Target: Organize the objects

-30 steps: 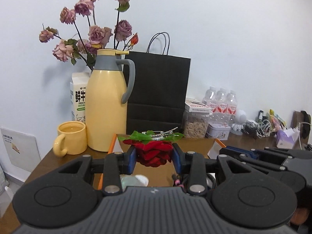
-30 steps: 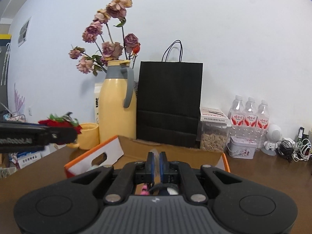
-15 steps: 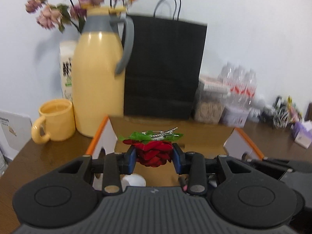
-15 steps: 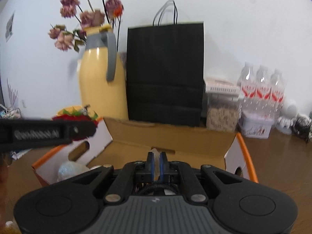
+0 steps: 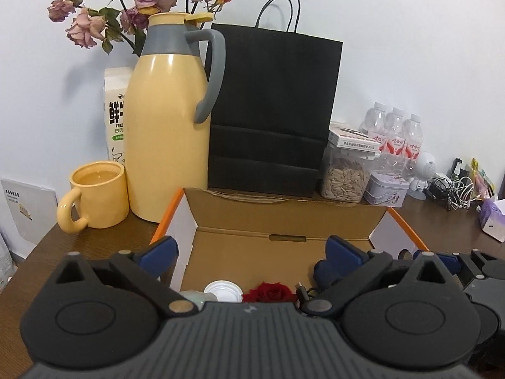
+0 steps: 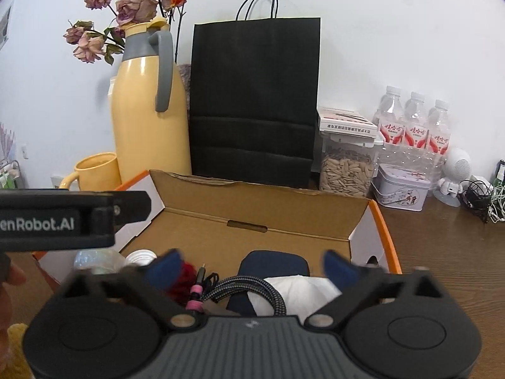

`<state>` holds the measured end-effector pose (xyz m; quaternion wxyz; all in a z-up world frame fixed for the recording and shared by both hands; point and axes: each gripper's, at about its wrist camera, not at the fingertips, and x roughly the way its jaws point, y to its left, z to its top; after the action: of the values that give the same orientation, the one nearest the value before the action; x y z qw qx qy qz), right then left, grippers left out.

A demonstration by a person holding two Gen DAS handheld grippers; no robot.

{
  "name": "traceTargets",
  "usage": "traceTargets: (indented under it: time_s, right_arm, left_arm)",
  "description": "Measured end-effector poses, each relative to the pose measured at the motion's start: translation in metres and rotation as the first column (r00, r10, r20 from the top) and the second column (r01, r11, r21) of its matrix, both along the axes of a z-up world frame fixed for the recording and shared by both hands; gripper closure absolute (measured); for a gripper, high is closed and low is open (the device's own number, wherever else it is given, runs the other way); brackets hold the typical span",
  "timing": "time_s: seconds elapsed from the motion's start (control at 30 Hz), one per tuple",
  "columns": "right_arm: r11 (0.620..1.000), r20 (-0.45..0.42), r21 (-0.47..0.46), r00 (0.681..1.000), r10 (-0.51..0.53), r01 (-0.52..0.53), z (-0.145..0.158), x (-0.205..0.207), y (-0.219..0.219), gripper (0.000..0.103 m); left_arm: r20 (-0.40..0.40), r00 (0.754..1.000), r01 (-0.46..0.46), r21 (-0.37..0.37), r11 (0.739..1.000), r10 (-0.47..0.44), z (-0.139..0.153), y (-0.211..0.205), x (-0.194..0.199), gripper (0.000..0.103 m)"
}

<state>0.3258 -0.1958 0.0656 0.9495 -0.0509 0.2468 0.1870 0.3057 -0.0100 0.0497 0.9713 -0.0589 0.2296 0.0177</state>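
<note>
So the red rose [image 5: 272,291] is lying down in the cardboard box [image 5: 284,218], near the front, at about 6 o'clock in my left wrist view. Just at its 9 o'clock there's a white cap [image 5: 222,290], and a small black plug [image 5: 301,288] sits close at its 3 o'clock. My left gripper [image 5: 251,254] hangs over the box with both blue pads spread wide and nothing between them.

From the right wrist cam, the right gripper [image 6: 252,263] is spread wide too, also holding nothing. Under it in the box I can see a braided cable [image 6: 252,287] with a pink-collared plug, a white tissue [image 6: 300,287] and a dark blue case [image 6: 274,260]. The rose [image 6: 184,279] shows as a red blur at about 8 o'clock, partly behind the left blue pad. There's something clear and crinkly at the box's 9 o'clock end, can't tell what it is.

Outside the box: yellow thermos jug [image 5: 169,120] at 11 o'clock with dried roses [image 5: 142,0] behind it, yellow mug [image 5: 98,195] at 10 o'clock beside the jug, milk carton [image 5: 117,110] behind those. Black paper bag [image 5: 271,110] stands at 12 o'clock, right behind the box. Over at 2 o'clock there's a jar of seeds [image 5: 345,177], a small tin [image 5: 386,188] and three water bottles [image 5: 394,132], all on the brown table [image 5: 94,240].
</note>
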Motion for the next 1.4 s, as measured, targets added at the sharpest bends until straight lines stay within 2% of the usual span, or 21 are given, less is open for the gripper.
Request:
traceTargets:
  time_s: [0.4, 0.6, 0.8, 0.97, 1.07, 1.27, 1.4]
  right_arm:
    - [1.0, 0.044, 0.008, 0.999, -0.013, 0.013, 0.017, -0.013, -0.008, 0.0]
    - [1.0, 0.077, 0.009, 0.997, -0.017, 0.017, 0.025, -0.036, -0.019, 0.0]
    - [1.0, 0.098, 0.01, 0.995, -0.001, 0.0, 0.025, -0.066, -0.034, 0.0]
    - [0.999, 0.091, -0.046, 0.996, 0.002, 0.003, 0.015, -0.092, -0.039, 0.0]
    - [0.997, 0.068, -0.078, 0.998, 0.019, -0.014, 0.004, -0.105, -0.042, 0.0]
    - [0.992, -0.013, -0.116, 0.999, 0.041, -0.042, -0.026, -0.121, -0.045, 0.0]
    - [0.989, -0.025, -0.137, 0.998, 0.06, -0.063, -0.037, -0.129, -0.044, 0.002]
  left_arm:
    - [0.046, 0.999, 0.0, -0.003, 1.0, 0.0, 0.016, -0.001, -0.016, 0.0]
    - [0.07, 0.998, 0.006, -0.011, 1.0, -0.006, 0.029, -0.001, -0.033, 0.0]
    - [0.086, 0.996, 0.021, 0.015, 1.0, -0.023, 0.031, 0.001, -0.063, 0.0]
    - [0.082, 0.996, 0.02, 0.025, 0.999, -0.022, 0.025, 0.013, -0.093, 0.0]
    - [0.066, 0.998, 0.021, 0.057, 0.998, -0.024, 0.018, 0.02, -0.11, 0.0]
    - [0.002, 1.0, -0.004, 0.087, 0.996, 0.004, -0.001, 0.042, -0.134, 0.0]
    - [-0.035, 0.999, -0.023, 0.073, 0.997, 0.025, -0.015, 0.059, -0.15, 0.0]
